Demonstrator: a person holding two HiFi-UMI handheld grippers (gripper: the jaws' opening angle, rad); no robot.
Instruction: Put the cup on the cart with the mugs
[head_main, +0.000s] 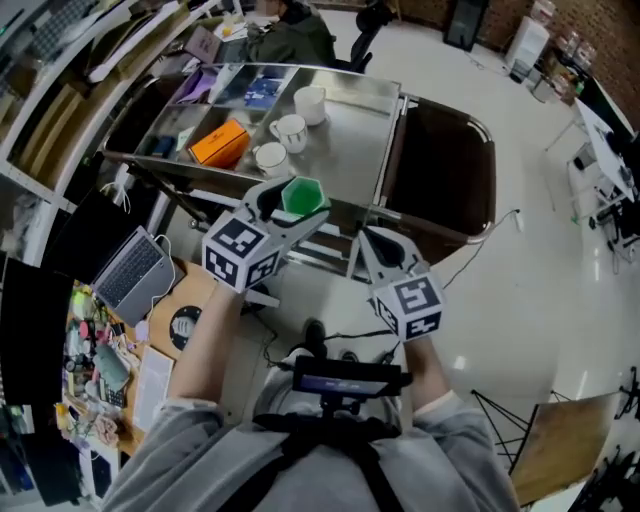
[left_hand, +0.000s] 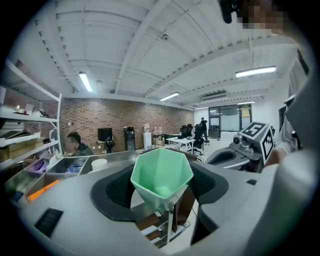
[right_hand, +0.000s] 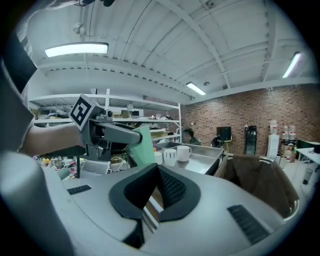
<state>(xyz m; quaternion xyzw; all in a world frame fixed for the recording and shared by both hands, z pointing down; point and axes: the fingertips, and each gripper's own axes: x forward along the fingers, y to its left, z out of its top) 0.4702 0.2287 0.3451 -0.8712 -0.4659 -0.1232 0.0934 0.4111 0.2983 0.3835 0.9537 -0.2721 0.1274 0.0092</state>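
A green faceted cup (head_main: 302, 195) sits between the pads of my left gripper (head_main: 296, 208), which is shut on it and holds it upright in the air just before the near edge of the steel cart (head_main: 352, 140). The left gripper view shows the cup (left_hand: 161, 174) filling the gap between the jaws. Three white mugs (head_main: 290, 130) stand on the cart top. My right gripper (head_main: 372, 242) hovers to the right of the cup, a little lower, its pads (right_hand: 170, 186) meeting with nothing between them. In the right gripper view the cup (right_hand: 143, 145) and two mugs (right_hand: 183, 152) show ahead.
An orange box (head_main: 220, 142) and flat packets lie on the cart's left part. A brown chair (head_main: 445, 170) stands against the cart's right end. A laptop (head_main: 130, 270) and a cluttered desk are at the left. A person (head_main: 295, 35) sits beyond the cart.
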